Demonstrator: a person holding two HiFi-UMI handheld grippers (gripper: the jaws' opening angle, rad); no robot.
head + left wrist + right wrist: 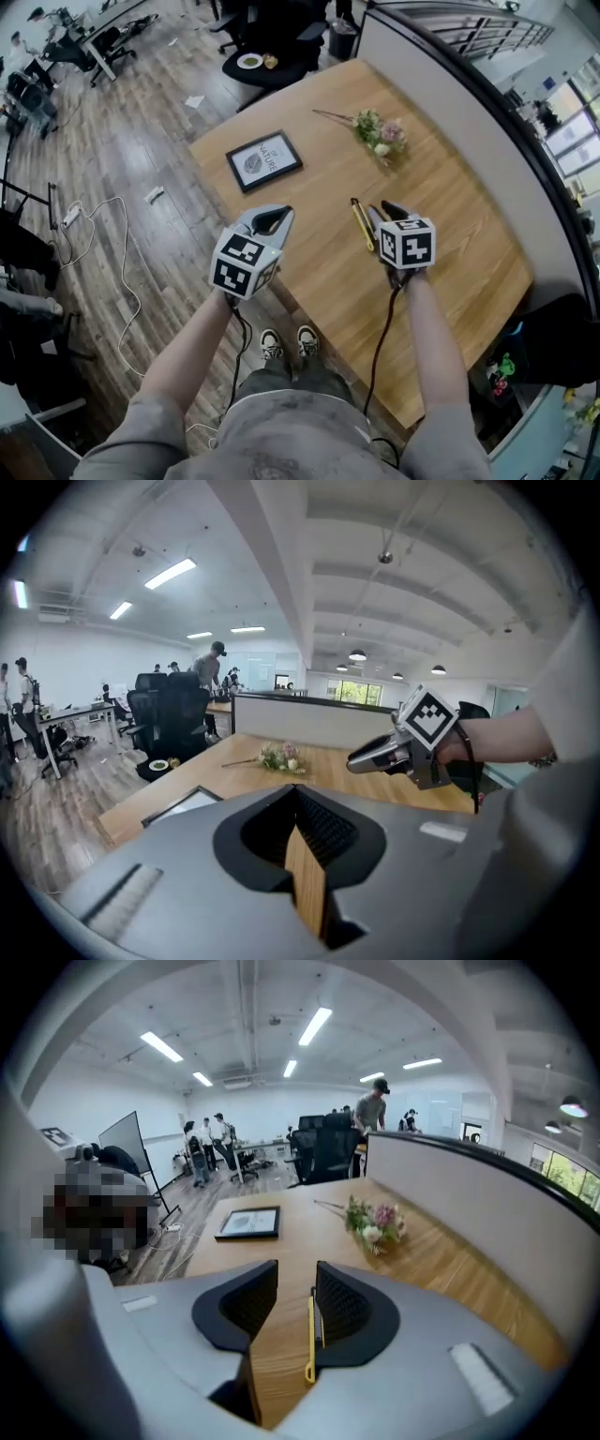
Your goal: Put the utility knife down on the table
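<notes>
Yellow and slim, the utility knife [361, 223] lay flat on the wooden counter [450, 216]. The right tool [296, 1269] hovered over it with jaws well apart, gripping nothing; the knife showed in the gap, close along one jaw's inner face. The left tool [298, 797] hung near the counter's edge, jaws closed at their tips and empty.
</notes>
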